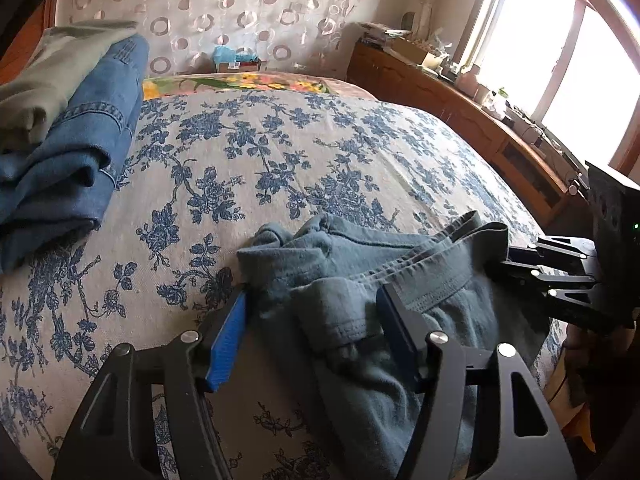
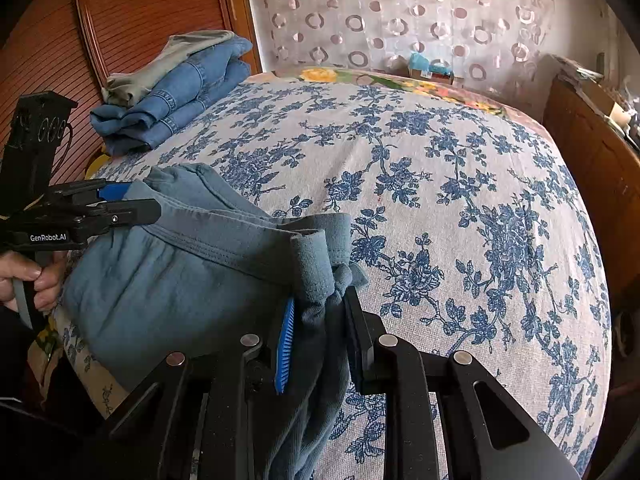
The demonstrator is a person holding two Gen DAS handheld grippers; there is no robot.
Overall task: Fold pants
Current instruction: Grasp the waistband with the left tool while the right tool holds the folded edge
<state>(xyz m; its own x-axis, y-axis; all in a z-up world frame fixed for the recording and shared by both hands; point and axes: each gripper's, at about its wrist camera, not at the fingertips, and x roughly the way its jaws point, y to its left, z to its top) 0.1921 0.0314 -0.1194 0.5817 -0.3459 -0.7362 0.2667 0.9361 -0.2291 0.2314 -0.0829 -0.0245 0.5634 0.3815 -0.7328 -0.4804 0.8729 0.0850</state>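
Grey-blue pants [image 1: 360,280] lie bunched at the near edge of the bed, waistband up. My left gripper [image 1: 310,308] is open, its jaws wide on either side of a fold of the pants near the waistband. In the right wrist view my right gripper [image 2: 320,308] is shut on the bunched waistband end of the pants [image 2: 192,272]. The left gripper [image 2: 120,204] shows there at the far left, at the other end of the waistband. The right gripper [image 1: 504,264] shows at the right edge of the left wrist view, its tips hidden in the fabric.
The bed [image 2: 440,184] has a blue floral cover. A stack of folded jeans [image 2: 180,96] with a grey-green garment [image 2: 168,64] on top lies at the far left by the wooden headboard [image 2: 132,20]. A wooden cabinet [image 1: 460,108] with clutter runs under the window at the right.
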